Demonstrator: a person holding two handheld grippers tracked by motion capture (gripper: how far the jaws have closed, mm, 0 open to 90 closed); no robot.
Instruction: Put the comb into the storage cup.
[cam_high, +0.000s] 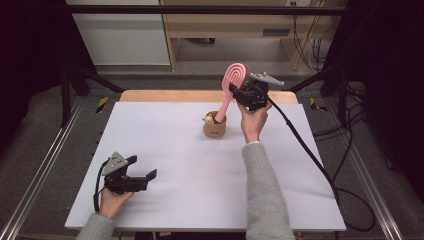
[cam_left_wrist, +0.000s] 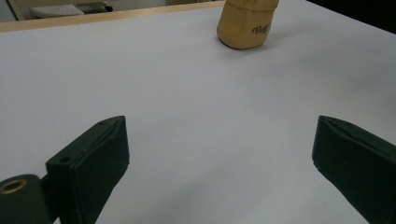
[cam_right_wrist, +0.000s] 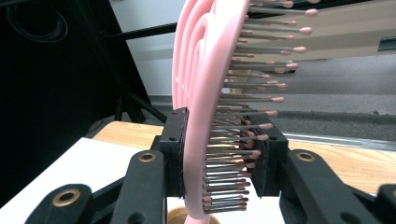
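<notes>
High view: right tool (cam_high: 235, 90) clamping a pink hairbrush (cam_high: 233, 76) by its head, handle slanting down-left into the tan cup (cam_high: 215, 127) mid-counter (cam_high: 165, 150); left tool (cam_high: 142, 170) resting near the front edge, well apart.

Left gripper view: jaws standing wide, holding nothing, cup (cam_left_wrist: 246, 25) lying far ahead.

Right gripper view: pads (cam_right_wrist: 175, 149) pressing the hairbrush (cam_right_wrist: 205, 93) across back and bristles, long axis running straight up from the cup rim (cam_right_wrist: 180, 215).

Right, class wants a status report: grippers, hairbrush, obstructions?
Right gripper shut on pink plastic hairbrush, handle in tan round cup. Left gripper open, idle on white table. Nothing obstructing.
</notes>
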